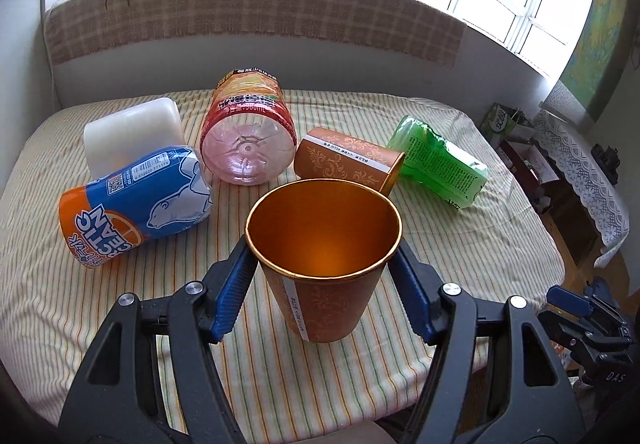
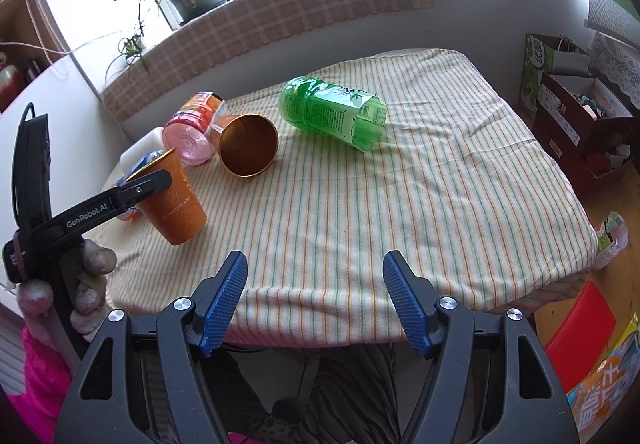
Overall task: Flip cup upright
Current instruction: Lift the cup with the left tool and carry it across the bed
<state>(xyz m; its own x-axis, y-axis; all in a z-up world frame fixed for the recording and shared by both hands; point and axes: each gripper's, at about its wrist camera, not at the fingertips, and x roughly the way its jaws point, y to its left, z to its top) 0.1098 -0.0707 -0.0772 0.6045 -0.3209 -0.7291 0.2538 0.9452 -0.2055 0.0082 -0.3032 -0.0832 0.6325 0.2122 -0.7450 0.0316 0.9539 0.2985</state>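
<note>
An orange paper cup point(image 1: 324, 268) stands almost upright, mouth up, between the blue pads of my left gripper point(image 1: 323, 248), which is shut on it near the rim. It also shows in the right wrist view point(image 2: 176, 200), tilted, base on or just above the striped cloth. A second orange cup point(image 1: 348, 160) lies on its side behind it, its mouth open toward the right wrist view point(image 2: 248, 144). My right gripper point(image 2: 314, 264) is open and empty at the table's front edge.
On the striped tablecloth point(image 2: 420, 204) lie a green bottle point(image 2: 334, 112), a red-labelled clear bottle point(image 1: 248, 136), a blue and orange bottle point(image 1: 136, 204) and a white container point(image 1: 132, 132). Boxes and bags stand on the floor at the right point(image 2: 572, 112).
</note>
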